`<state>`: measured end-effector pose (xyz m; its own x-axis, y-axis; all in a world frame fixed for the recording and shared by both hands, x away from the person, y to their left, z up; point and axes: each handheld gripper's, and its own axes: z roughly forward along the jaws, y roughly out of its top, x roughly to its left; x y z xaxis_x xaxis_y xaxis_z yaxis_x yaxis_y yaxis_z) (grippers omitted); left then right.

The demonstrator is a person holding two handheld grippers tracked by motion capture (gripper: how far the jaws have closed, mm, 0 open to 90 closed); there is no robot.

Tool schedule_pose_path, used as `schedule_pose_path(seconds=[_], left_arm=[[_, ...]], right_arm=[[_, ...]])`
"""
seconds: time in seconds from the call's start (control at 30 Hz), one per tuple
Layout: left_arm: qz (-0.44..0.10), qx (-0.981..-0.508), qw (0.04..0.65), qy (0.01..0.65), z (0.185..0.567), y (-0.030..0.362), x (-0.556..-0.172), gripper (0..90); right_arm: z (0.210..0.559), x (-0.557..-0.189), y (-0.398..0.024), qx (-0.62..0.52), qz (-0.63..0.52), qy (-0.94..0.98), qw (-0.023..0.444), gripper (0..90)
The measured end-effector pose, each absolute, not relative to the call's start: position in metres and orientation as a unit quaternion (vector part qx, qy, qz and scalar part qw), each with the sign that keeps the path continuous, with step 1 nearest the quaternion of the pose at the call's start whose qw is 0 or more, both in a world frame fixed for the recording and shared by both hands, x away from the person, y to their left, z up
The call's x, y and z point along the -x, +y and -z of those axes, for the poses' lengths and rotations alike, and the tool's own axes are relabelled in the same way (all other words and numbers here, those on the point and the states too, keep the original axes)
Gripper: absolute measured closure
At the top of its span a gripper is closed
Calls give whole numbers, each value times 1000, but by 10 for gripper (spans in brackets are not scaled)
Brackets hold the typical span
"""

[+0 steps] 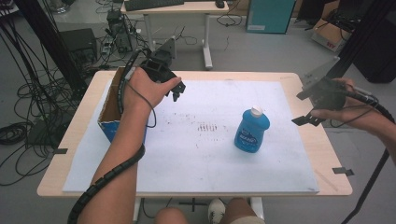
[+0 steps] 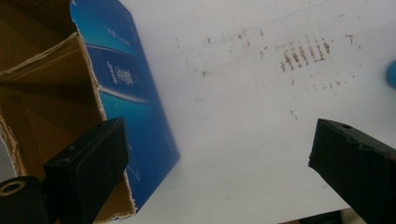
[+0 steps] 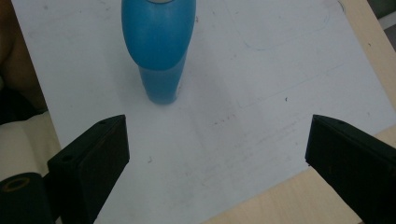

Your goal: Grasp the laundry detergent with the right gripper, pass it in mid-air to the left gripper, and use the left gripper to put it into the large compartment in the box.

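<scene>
I'm seeing light wooden bench (image 1: pixel 315 154) carrying white sheet (image 1: pixel 196 154) across most of top. Blue bottle (image 1: pixel 251 130) standing upright on sheet, right of centre. Open blue carton (image 1: pixel 109 112) sitting at left edge. Brown smudges (image 1: pixel 208 127) showing mid-sheet.
</scene>
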<state>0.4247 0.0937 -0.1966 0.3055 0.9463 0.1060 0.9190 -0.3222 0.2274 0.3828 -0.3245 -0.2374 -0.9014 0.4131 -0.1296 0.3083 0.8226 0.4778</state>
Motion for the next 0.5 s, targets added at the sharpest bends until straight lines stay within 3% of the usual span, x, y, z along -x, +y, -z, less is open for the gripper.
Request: schedule_pose_path(seconds=[0.5], left_arm=[[-109, -807, 58, 578, 199, 90, -426, 51]], right_arm=[[296, -368, -318, -211, -281, 928, 125, 46]])
